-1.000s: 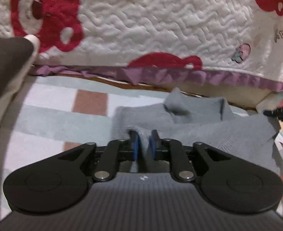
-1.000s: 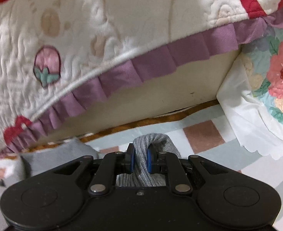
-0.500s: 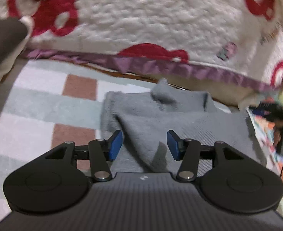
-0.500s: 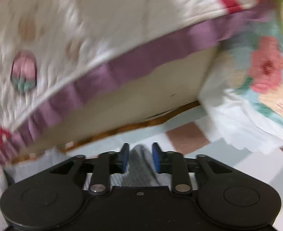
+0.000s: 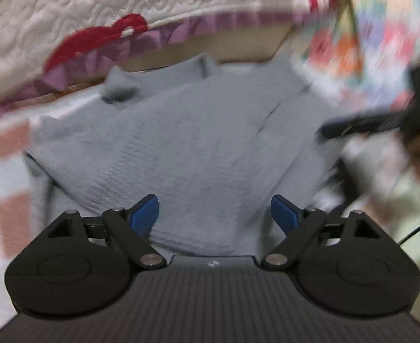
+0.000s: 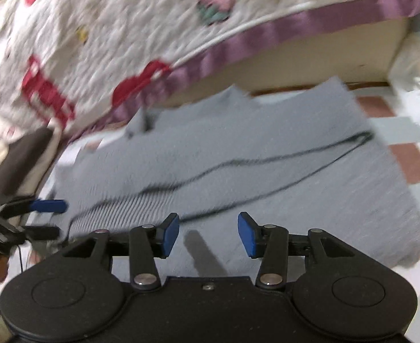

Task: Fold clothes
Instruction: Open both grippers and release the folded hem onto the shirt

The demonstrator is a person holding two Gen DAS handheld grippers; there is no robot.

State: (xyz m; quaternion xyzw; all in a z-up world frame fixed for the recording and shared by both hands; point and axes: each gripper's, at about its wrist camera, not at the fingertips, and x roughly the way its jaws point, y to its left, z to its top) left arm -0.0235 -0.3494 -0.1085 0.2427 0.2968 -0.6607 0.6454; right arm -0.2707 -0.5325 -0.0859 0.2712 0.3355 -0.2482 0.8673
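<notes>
Left-wrist view: the left tongs (image 5: 215, 213) have just been opened wide and the right tongs (image 6: 208, 234) parted, nothing clamped, apparently so that the fold is left to settle, and the grey knit sweater (image 6: 267, 154) is seen lying folded, ribbed and slightly rumpled, on the checked floor mat (image 6: 410, 154) beside the bed (image 6: 310, 60).

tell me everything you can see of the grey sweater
The grey sweater is a soft ribbed knit lying flat on the checked mat, partly folded: a layer lies across its body, its edge a dark curving line. The collar end points toward the quilt-draped bed. Both views are blurred. The right tongs and left tongs stand open just above it, having just been opening; nothing is between their pads.
</notes>
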